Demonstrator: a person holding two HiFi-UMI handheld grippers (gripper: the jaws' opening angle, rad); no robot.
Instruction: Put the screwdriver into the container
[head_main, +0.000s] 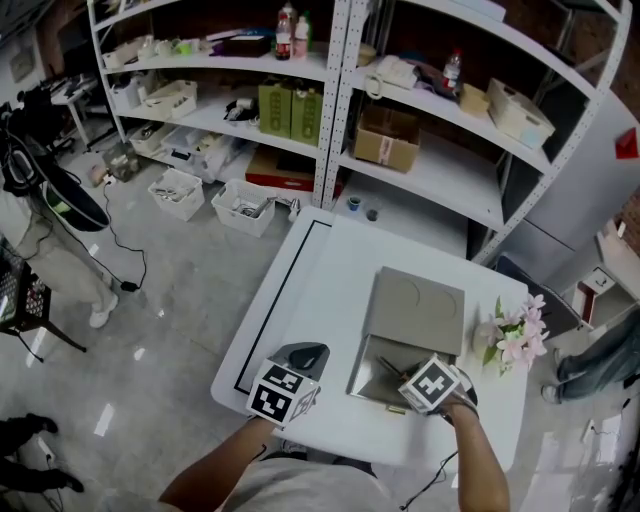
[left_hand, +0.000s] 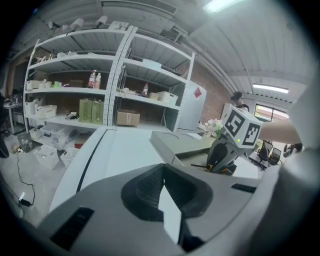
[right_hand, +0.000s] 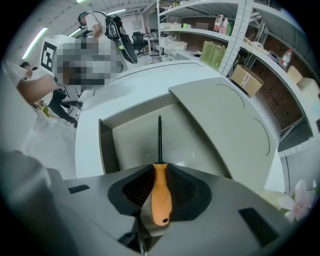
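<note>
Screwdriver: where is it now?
The screwdriver sits between the right gripper's jaws at the head view's lower right, shaft pointing into the open container.

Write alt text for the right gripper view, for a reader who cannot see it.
The right hand-held gripper holds a screwdriver by its orange handle, the dark shaft pointing into an open grey container on a white table. A flat grey lid covers the container's right part; metal shelves with boxes and bottles stand behind.
</note>
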